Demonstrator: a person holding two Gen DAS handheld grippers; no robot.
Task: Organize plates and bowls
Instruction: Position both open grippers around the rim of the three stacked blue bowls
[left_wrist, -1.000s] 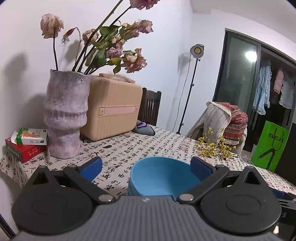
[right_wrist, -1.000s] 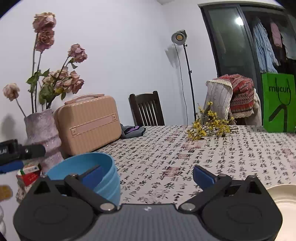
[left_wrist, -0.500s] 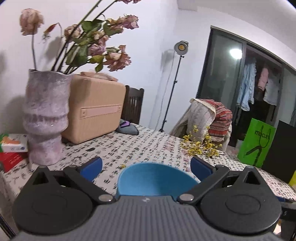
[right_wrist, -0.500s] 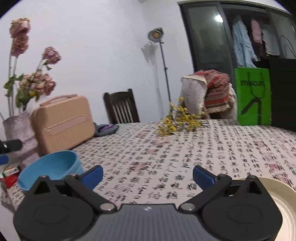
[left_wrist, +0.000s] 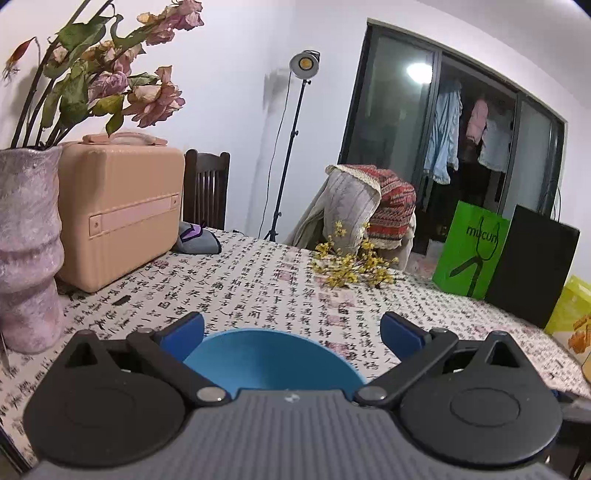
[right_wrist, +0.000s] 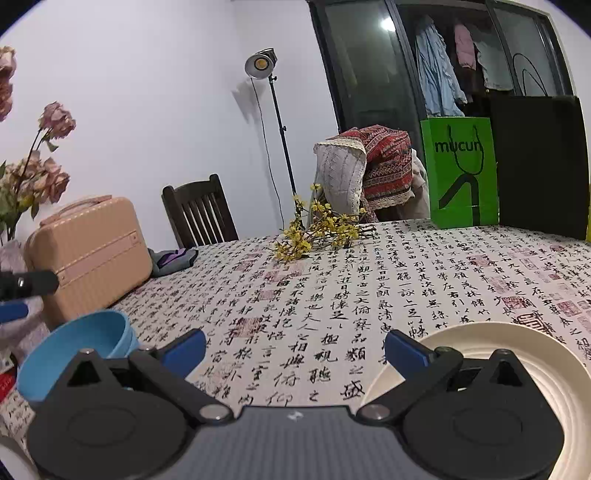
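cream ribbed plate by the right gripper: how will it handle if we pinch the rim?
The cream ribbed round plate looks glazed, so likely stiff but slippery between the blue fingers. It lies flat on the calligraphy-print tablecloth, so a rim pinch probably needs tilting first. If ceramic, it would be heavyish and chip-prone.

The left gripper (left_wrist: 291, 328) is held with its blue-tipped fingers (left_wrist: 183, 330) spread wide above a blue bowl (left_wrist: 273, 363), untouched. A vase (left_wrist: 27, 251), a suitcase (left_wrist: 118, 210) and yellow flowers (left_wrist: 351, 264) are seen on the bench (left_wrist: 258, 280).
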